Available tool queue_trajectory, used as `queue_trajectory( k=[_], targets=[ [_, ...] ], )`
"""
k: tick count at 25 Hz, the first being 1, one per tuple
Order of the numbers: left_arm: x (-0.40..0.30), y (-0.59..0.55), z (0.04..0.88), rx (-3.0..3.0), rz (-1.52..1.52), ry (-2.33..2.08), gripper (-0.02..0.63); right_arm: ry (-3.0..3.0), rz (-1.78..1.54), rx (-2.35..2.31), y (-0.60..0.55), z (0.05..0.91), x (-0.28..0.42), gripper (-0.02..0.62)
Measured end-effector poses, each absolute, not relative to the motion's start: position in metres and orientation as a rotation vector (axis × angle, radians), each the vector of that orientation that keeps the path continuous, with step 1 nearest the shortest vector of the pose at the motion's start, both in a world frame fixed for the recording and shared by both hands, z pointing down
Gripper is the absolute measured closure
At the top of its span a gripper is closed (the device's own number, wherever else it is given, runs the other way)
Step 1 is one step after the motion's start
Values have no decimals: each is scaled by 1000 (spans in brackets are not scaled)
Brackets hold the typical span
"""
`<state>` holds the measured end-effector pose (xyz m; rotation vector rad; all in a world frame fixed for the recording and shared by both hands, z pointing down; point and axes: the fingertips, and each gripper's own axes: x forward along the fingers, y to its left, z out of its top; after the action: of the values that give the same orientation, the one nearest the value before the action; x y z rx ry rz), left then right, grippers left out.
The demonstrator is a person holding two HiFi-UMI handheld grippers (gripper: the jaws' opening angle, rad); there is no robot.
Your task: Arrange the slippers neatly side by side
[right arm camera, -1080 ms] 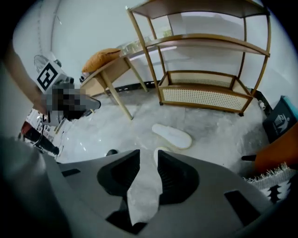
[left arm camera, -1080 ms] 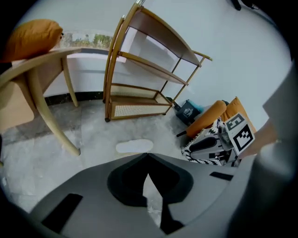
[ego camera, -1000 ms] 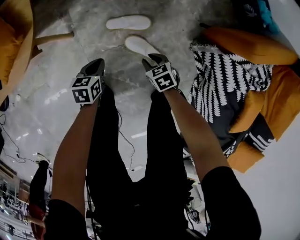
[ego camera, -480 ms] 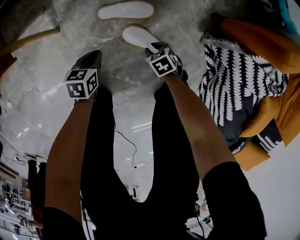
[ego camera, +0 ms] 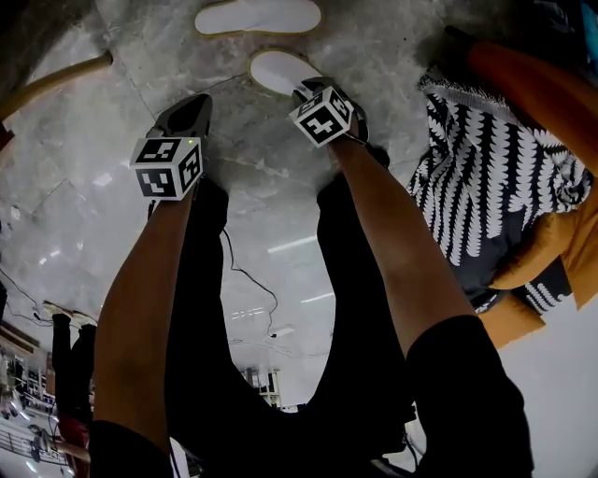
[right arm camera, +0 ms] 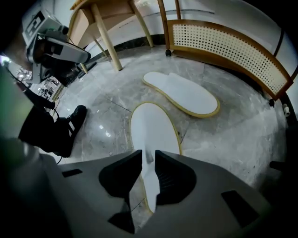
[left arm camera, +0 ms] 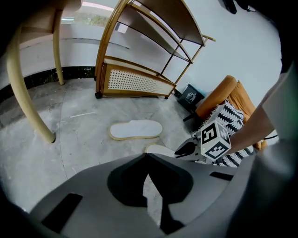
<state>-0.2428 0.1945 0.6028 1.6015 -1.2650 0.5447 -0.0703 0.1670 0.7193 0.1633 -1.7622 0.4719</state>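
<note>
Two slippers are seen: far slipper at twelve o'clock, near slipper straddled by the closing right claw; the left claw is pressed together, empty.

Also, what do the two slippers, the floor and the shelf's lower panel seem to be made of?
Near slipper and far slipper: likely soft white fabric, matte, with thin yellowish edge trim.
Floor: polished grey stone or stone-look tile; veins, joint lines, glossy reflections.
Shelf panel: probably woven cane in a wooden frame; regular grid of holes.
</note>
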Motion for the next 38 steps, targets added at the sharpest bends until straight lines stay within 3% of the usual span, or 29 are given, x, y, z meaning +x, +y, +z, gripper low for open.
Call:
queue_trajectory(
  k=[2, 6, 25, 38],
  targets=[
    [-240, 196, 606, 1599, 552, -1255, 591, -1763, 457, 171, 166, 722, -68, 527],
    [-231, 196, 601, 1612, 556, -1232, 591, -1766, 439, 175, 166, 717, -66, 547],
    [-169, 169, 538, 1627, 540, -1168, 591, -1785, 636, 360, 125, 607, -22, 554],
    [-136, 151, 550, 1646, 472, -1154, 591, -1693, 930, 745, 93, 639, 20, 554]
  ],
)
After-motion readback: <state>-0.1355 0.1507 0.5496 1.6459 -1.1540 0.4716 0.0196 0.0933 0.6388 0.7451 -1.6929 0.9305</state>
